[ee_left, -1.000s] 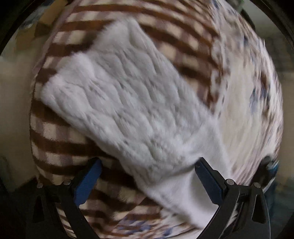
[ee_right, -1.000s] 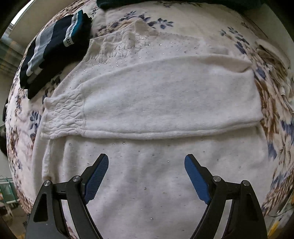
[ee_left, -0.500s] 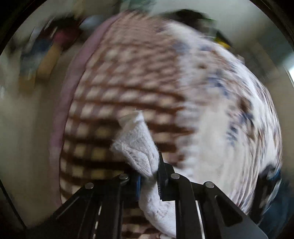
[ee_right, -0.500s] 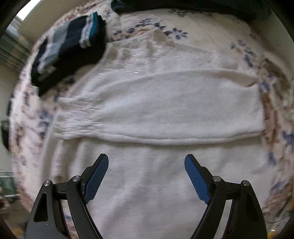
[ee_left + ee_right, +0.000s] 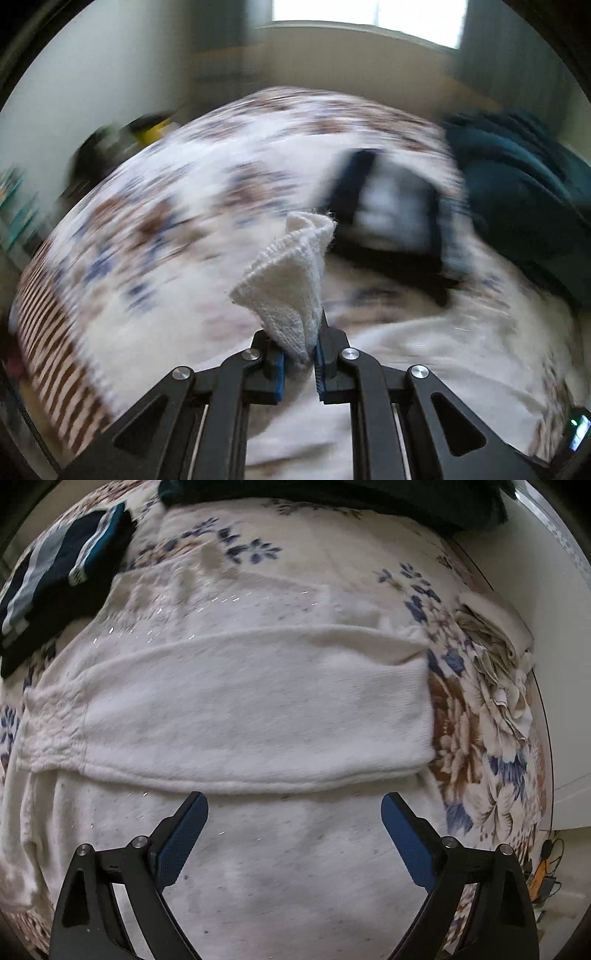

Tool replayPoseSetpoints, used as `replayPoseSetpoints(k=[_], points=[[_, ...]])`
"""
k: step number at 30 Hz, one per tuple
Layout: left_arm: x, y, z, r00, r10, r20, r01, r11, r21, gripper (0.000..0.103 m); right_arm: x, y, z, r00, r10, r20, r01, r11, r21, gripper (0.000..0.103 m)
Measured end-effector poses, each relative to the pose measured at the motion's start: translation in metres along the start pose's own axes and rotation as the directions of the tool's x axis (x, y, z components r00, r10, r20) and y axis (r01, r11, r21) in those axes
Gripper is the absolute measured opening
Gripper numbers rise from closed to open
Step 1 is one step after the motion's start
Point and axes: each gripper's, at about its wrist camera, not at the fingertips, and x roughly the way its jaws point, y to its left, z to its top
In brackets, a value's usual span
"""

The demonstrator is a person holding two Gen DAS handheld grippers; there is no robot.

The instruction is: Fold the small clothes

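The left gripper (image 5: 298, 360) clamps a soft, light knit cuff (image 5: 286, 273) of the white sweater (image 5: 258, 701) spread on the floral bedspread (image 5: 480, 720), a limp garment best gripped at its edges, beneath the right gripper (image 5: 293, 834), jaws apart and just opened wider with nothing between.

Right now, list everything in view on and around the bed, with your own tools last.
white sweater: one, cream white with tiny sparkles, spread flat on the bed, one sleeve folded across the body
sleeve cuff: one, white knit, pinched in the left tool, lifted off the bed
floral bedspread: one, white with brown and blue flowers, under the sweater
striped garment: one, navy with grey, white and teal bands, folded, at the sweater's top left in the right wrist view
dark teal fabric: one heap, along the bed's far edge
crumpled pale cloth: one, beige, at the bed's right edge
left tool: black with blue pads, shut on the cuff
right tool: black with blue pads, open above the sweater
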Motion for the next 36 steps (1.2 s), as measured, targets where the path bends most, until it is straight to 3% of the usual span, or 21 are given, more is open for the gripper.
replayPoseSetpoints(k=[3,6,11,15,17,19,20,21,22,23,25,27,29,33,36], points=[[-0.002,-0.092,-0.003,0.992,-0.127,-0.022,0.129,0.982,0.138,0.009,0.003,-0.032,0.006,1.0,0.026,-0.011,-0.025,0.998,0.061,0.096],[0.01,-0.176,-0.023,0.972,-0.213,-0.096,0.231,0.938,0.26,0.01,0.009,-0.064,0.006,1.0,0.009,-0.02,-0.007,0.994,0.105,0.096],[0.042,-0.248,-0.064,0.956,-0.208,-0.207,0.268,0.905,0.329,0.01,0.027,-0.114,0.011,0.999,0.003,-0.048,0.004,0.99,0.142,0.097],[0.066,-0.276,-0.085,0.945,-0.185,-0.269,0.269,0.908,0.321,0.01,0.042,-0.132,0.021,0.998,0.03,-0.063,-0.019,0.987,0.16,0.097],[0.07,-0.285,-0.094,0.931,-0.193,-0.311,0.288,0.91,0.299,0.014,0.047,-0.135,0.026,0.997,0.042,-0.069,-0.03,0.986,0.163,0.097],[0.074,-0.28,-0.094,0.922,-0.197,-0.333,0.294,0.916,0.273,0.02,0.049,-0.134,0.032,0.994,0.082,-0.068,-0.07,0.983,0.171,0.097],[0.073,-0.276,-0.093,0.923,-0.196,-0.333,0.292,0.918,0.269,0.039,0.05,-0.133,0.035,0.993,0.096,-0.068,-0.083,0.981,0.175,0.097],[0.071,-0.267,-0.089,0.925,-0.195,-0.327,0.287,0.921,0.263,0.051,0.049,-0.133,0.038,0.99,0.128,-0.061,-0.115,0.977,0.181,0.097],[0.069,-0.257,-0.087,0.926,-0.2,-0.319,0.287,0.924,0.254,0.075,0.048,-0.131,0.041,0.986,0.159,-0.054,-0.147,0.971,0.187,0.097],[0.066,-0.244,-0.084,0.93,-0.207,-0.305,0.285,0.929,0.238,0.084,0.047,-0.13,0.043,0.982,0.182,-0.052,-0.169,0.967,0.192,0.097],[0.061,-0.208,-0.076,0.944,-0.186,-0.272,0.243,0.95,0.197,0.084,0.043,-0.124,0.049,0.967,0.252,-0.043,-0.238,0.949,0.207,0.096],[0.057,-0.164,-0.068,0.962,-0.112,-0.25,0.155,0.975,0.159,0.084,0.038,-0.112,0.055,0.944,0.33,-0.028,-0.318,0.925,0.207,0.096],[0.055,-0.115,-0.063,0.967,-0.041,-0.251,0.068,0.993,0.097,0.084,0.037,-0.097,0.063,0.913,0.406,-0.02,-0.395,0.897,0.197,0.097],[0.053,-0.033,-0.065,0.958,0.1,-0.268,-0.1,0.995,0.013,0.084,0.051,-0.062,0.082,0.875,0.483,-0.021,-0.469,0.86,0.199,0.097],[0.058,0.01,-0.074,0.939,0.18,-0.292,-0.19,0.982,-0.008,0.084,0.076,-0.049,0.099,0.877,0.477,-0.053,-0.446,0.851,0.277,0.097]])
